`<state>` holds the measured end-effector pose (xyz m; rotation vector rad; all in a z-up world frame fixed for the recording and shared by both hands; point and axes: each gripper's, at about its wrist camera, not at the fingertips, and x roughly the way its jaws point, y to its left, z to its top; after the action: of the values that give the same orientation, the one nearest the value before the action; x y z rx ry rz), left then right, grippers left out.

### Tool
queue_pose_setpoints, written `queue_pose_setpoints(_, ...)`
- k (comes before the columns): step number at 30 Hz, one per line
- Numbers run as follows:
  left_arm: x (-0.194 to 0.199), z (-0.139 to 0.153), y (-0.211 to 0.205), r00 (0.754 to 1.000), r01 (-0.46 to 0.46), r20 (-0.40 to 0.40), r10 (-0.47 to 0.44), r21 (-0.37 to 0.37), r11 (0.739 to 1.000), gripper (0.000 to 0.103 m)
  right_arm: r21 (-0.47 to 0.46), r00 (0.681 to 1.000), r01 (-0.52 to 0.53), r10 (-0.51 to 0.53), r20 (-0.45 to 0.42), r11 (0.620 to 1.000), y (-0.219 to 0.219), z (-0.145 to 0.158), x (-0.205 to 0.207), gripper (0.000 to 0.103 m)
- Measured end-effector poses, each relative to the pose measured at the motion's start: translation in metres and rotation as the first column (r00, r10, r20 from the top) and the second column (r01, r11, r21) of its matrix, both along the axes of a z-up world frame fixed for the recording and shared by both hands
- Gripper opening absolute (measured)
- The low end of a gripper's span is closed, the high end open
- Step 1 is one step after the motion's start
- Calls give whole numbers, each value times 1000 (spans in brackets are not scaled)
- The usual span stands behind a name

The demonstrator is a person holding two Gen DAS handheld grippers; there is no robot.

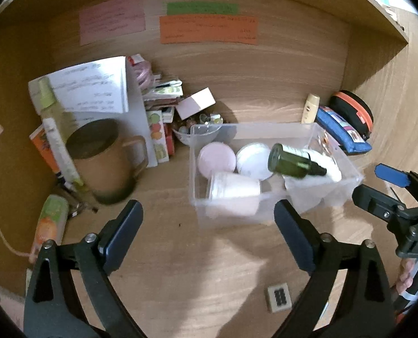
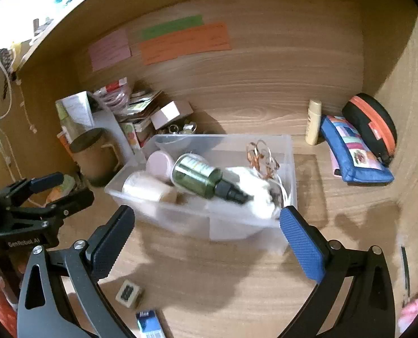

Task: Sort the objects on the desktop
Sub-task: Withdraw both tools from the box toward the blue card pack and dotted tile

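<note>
Both grippers hang over the wooden desk [image 1: 180, 267], and neither has anything in it. The left gripper [image 1: 209, 219] stands wide apart with bare wood between its pads; the right gripper [image 2: 206, 225] is spread just as wide, also released.

Ahead at 12 o'clock from both sits the clear plastic bin [image 1: 265, 214]. Inside it the green bottle [image 1: 293, 163] lies on its side, cap toward 3 o'clock, resting across something white, perhaps a cloth, too blurred to call. Beside it, toward 9 o'clock, are a pink jar [image 1: 216, 159] and a white jar [image 1: 252, 160], with a pale tub [image 1: 234, 188] tipped over nearer the front wall.

At 10 o'clock from the bin stands the brown mug [image 1: 107, 160]. At 2 o'clock a blue pouch [image 2: 352, 152] leans beside a black-and-orange case [image 2: 372, 121]. A small stamp block [image 1: 278, 297] lies on the desk at 6 o'clock.
</note>
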<state>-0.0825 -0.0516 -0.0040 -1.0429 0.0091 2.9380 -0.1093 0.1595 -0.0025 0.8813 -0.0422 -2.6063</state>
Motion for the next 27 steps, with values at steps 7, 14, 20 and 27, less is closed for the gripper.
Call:
queue_pose_setpoints(7,30,-10,-3,999,-37,34,37,23,999,98,17,1000,-25,25,-1,1000,-3,-15,37,103)
queue_pose_setpoints(14,47,-33,-10,993,-73,97,66,72,995,98,52,996,-80,78,45,995,-11,-54,65,103)
queue_pose_setpoints(20,55,-50,-10,987,-90,140,75,102,991,98,72,988,-133,126,94,988,-19,-84,79,100)
queue_pose_setpoints(27,60,-64,-4,984,-97,164,76,126,987,98,139,981,-184,173,88,973,-36,-96,90,85)
